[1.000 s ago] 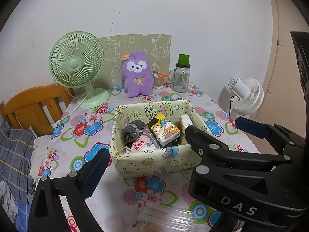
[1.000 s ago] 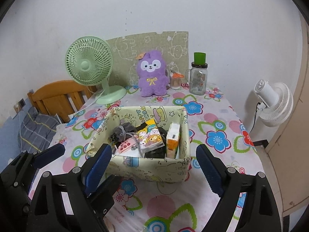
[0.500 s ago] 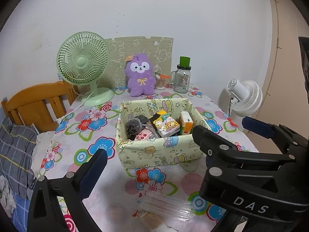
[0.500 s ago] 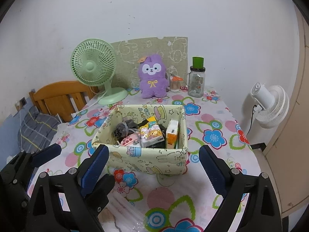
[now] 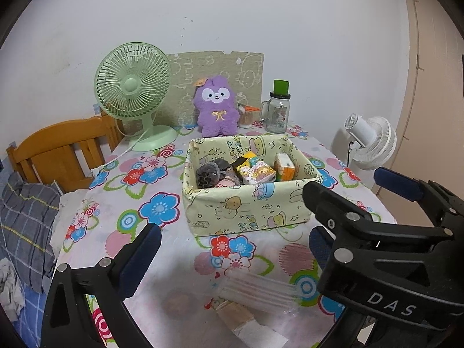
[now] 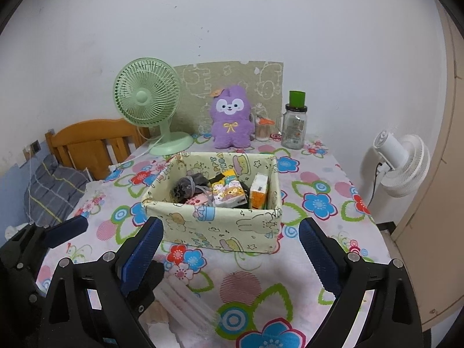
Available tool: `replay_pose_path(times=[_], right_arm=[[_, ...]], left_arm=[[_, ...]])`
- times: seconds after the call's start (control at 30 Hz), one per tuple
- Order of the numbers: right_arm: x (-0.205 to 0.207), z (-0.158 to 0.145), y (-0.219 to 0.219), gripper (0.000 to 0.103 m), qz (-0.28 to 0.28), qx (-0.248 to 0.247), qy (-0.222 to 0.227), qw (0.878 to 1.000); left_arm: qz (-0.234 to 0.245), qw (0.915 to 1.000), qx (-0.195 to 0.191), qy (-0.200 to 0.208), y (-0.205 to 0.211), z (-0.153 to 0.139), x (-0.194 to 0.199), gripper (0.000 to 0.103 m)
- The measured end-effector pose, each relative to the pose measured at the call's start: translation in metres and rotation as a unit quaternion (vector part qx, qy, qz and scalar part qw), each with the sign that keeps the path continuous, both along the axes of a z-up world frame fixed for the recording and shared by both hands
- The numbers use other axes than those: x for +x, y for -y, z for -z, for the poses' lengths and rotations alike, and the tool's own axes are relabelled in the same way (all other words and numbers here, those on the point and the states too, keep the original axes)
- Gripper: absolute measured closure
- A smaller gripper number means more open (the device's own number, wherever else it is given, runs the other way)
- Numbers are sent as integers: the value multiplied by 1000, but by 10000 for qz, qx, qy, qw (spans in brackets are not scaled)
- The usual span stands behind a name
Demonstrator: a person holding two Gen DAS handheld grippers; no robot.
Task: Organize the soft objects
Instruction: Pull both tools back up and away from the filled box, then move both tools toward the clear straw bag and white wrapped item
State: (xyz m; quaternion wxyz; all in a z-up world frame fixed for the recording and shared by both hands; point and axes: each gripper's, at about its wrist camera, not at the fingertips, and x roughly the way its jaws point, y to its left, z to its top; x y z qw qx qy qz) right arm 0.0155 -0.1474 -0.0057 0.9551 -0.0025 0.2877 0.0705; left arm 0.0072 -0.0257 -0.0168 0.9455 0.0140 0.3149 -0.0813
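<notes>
Rt tongs [image 6: 229,249] wide open, empty, fabric box [image 6: 214,226] just beyond.

Both wrist views are evenly lit by soft, slightly cool indoor light from overhead, so the white wall [image 5: 232,23] reads bright without glare and the fabric box [image 6: 214,226] casts only a faint shadow toward six o'clock. Fisheye distortion bows the door frame [image 6: 446,87] at three o'clock, with black vignetting in every corner. Focus holds mid-frame, while the clear plastic packet [image 5: 261,290] at six o'clock looks soft.
</notes>
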Motion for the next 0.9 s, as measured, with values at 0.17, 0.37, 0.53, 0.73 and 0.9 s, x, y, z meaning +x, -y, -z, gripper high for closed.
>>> replay_pose_path(times=[0.17,0.37,0.53,0.73,0.9], right_arm=[[-5,8,-1,7,-35,-11,-59,10000],[-9,20,0,7,44,-14,-114,9999],[-8,26,1,7,22,124,-175,9998],[-5,38,-4,7,-108,114,-369,9992],[-1,51,-9,7,-234,62,-513,9984]], left_arm=[[-1,10000,-43,-70,-2,9,-2,0],[44,9998,-21,-173,-3,21,-6,0],[-18,9998,58,-167,-6,28,-11,0],[-129,9994,184,-264,-6,41,-11,0],[-68,9991,199,-378,-5,54,-11,0]])
